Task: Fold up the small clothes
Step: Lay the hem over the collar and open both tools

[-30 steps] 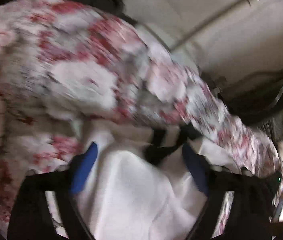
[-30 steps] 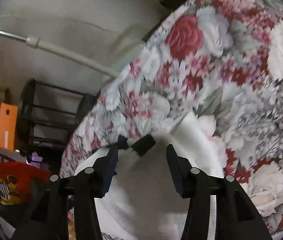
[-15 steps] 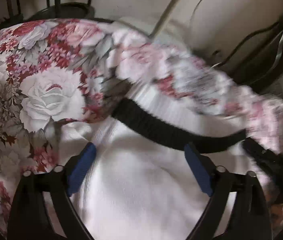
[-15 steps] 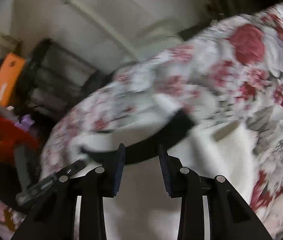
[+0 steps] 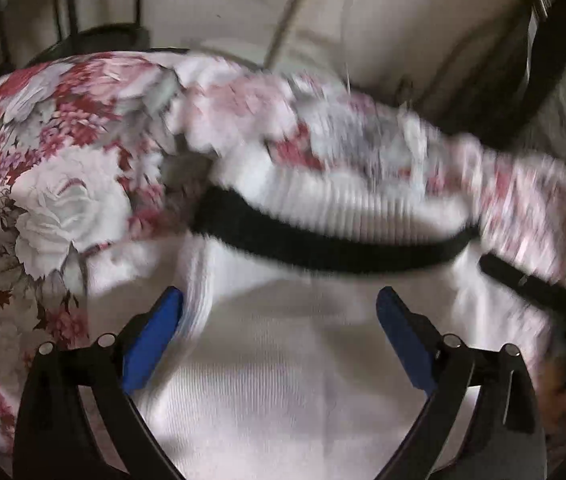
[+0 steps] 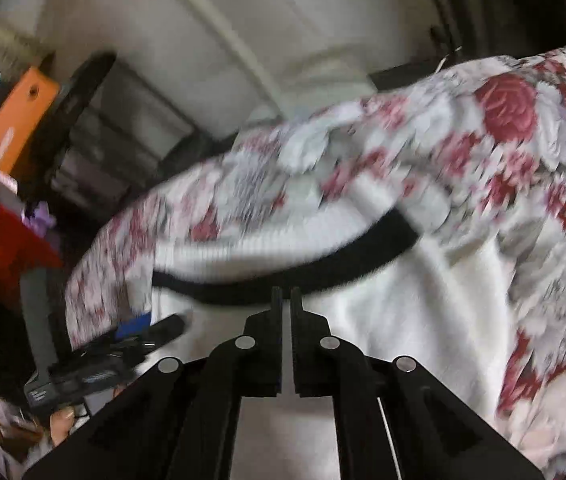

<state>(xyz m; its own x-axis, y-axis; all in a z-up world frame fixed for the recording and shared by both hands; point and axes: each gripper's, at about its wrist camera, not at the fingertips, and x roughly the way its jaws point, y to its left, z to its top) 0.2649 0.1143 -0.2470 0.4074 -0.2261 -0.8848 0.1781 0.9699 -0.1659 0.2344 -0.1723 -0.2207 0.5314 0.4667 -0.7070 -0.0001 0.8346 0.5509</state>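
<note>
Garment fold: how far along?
Early. Nothing looks folded: the white garment lies spread on the floral cloth, black band across the top. In hand: right tongs nearly shut just below the band; left tongs open over the fabric. Every fold remains.

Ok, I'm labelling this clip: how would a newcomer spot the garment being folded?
Find the floral cloth with red and white roses that covers the surface. On it lies a white knit garment, the only plain thing there, marked by a black band with white ribbing beyond it.
</note>
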